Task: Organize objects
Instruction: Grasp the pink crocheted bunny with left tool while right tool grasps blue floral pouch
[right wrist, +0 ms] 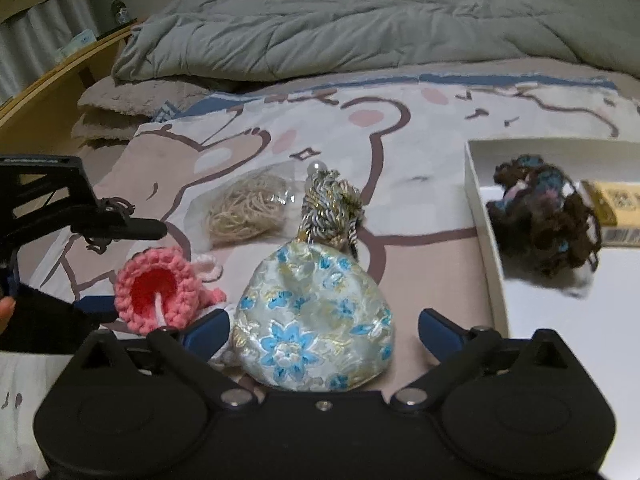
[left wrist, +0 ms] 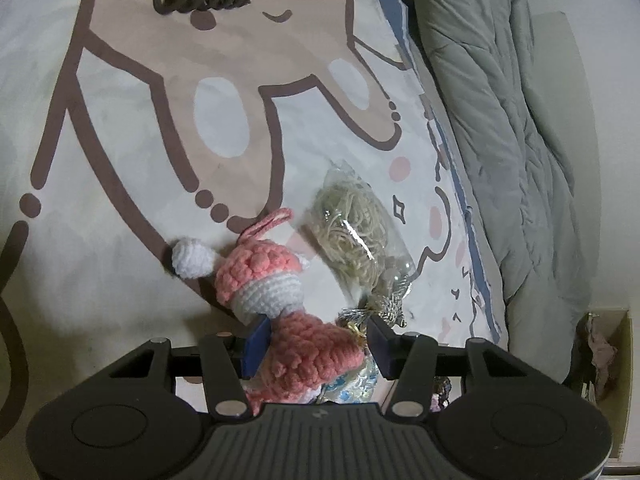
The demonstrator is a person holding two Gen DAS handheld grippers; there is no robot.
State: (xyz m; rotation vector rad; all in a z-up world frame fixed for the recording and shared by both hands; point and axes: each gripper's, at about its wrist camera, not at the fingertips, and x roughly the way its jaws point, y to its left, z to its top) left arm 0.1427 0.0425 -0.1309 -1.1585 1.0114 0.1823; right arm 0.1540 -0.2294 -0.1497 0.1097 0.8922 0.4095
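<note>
A bedroom in a home. The work surface is a bed: a cartoon-print sheet (right wrist: 400, 128) covers it, with a rumpled grey duvet (right wrist: 360, 24) bunched at 12 o'clock in the right wrist view. A wooden bed frame (right wrist: 52, 84) curves at 10 o'clock, with folded fleece blankets (right wrist: 132, 100) beside it.
</note>
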